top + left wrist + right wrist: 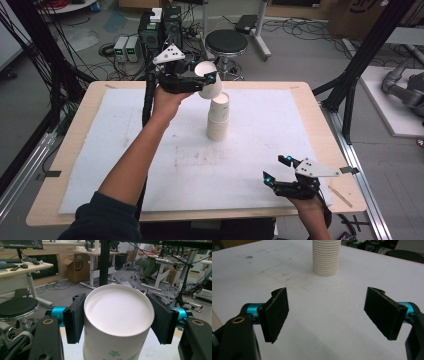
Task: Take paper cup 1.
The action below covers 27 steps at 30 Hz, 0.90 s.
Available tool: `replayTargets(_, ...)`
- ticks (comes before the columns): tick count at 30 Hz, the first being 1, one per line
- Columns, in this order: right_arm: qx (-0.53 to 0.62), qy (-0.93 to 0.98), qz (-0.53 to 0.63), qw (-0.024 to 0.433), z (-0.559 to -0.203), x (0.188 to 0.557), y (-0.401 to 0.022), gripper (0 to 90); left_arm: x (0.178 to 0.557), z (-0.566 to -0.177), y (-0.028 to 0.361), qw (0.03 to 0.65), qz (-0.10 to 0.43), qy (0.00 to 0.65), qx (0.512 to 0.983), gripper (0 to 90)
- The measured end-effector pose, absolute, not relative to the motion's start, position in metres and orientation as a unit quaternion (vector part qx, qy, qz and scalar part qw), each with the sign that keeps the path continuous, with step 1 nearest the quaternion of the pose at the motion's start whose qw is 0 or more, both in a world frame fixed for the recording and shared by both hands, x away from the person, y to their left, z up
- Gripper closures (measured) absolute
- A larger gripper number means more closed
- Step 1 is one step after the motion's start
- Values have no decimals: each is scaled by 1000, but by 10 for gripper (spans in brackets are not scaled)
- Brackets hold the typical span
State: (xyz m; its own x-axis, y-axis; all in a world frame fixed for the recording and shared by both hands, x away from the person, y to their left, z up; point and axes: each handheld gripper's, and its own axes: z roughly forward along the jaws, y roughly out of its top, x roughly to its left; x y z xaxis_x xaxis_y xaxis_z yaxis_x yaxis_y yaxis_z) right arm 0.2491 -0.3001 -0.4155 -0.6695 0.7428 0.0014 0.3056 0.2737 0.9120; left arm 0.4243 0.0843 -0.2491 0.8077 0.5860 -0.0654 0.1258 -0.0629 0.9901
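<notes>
My left gripper (204, 73) is shut on a white paper cup (208, 82), held tilted in the air over the far middle of the table. In the left gripper view both pads press the sides of the cup (118, 310), whose round white end faces the camera and whose wall carries a small green flower print. Just right of and below it stands a short stack of white ribbed cups (218, 120); I cannot tell whether the held cup touches the stack. My right gripper (279, 171) rests open at the near right. The stack (327, 258) lies well beyond the wide-apart right gripper (329, 315).
A white mat (150, 165) covers the wooden table (70, 145). A black stool (226, 41) and electronics boxes (160, 27) with cables stand on the floor past the far edge. Black frame poles (350, 85) rise at the right.
</notes>
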Motion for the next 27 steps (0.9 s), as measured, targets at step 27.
replayTargets(27,333,777,493,207,-416,253,-292,203,358,-282,149,644,174,232,708,354)
